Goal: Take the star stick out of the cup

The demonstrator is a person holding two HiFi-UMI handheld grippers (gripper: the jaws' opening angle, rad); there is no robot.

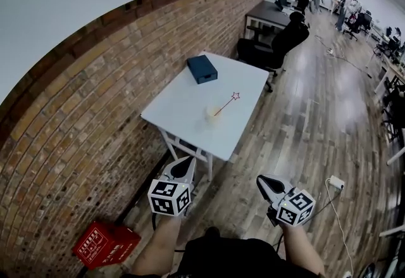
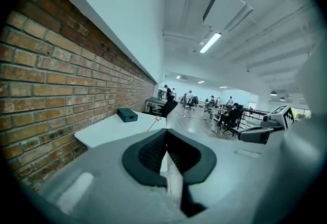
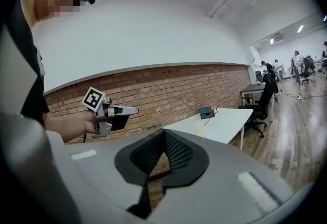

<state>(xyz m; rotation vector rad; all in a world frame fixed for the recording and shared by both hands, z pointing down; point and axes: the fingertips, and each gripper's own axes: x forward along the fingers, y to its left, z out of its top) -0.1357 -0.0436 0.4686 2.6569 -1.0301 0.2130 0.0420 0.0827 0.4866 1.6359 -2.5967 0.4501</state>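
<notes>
A pale cup (image 1: 212,113) stands on the white table (image 1: 183,106), well ahead of me. The thin star stick (image 1: 228,103) leans out of it toward the right, its red-outlined star uppermost. Both grippers hang low in front of the table's near edge, far short of the cup. My left gripper (image 1: 188,160) is shut with nothing in it, and so is my right gripper (image 1: 261,178). The left gripper view shows the shut jaws of the left gripper (image 2: 166,133), with the star stick (image 2: 154,123) far off. In the right gripper view the right gripper (image 3: 163,133) is shut and the star stick (image 3: 209,120) is small.
A dark blue box (image 1: 202,69) lies at the table's far end. The brick wall (image 1: 95,112) runs along the left. A red crate (image 1: 104,244) sits on the floor by the wall. Black office chairs (image 1: 281,42) stand beyond the table, and a power strip (image 1: 336,182) lies at right.
</notes>
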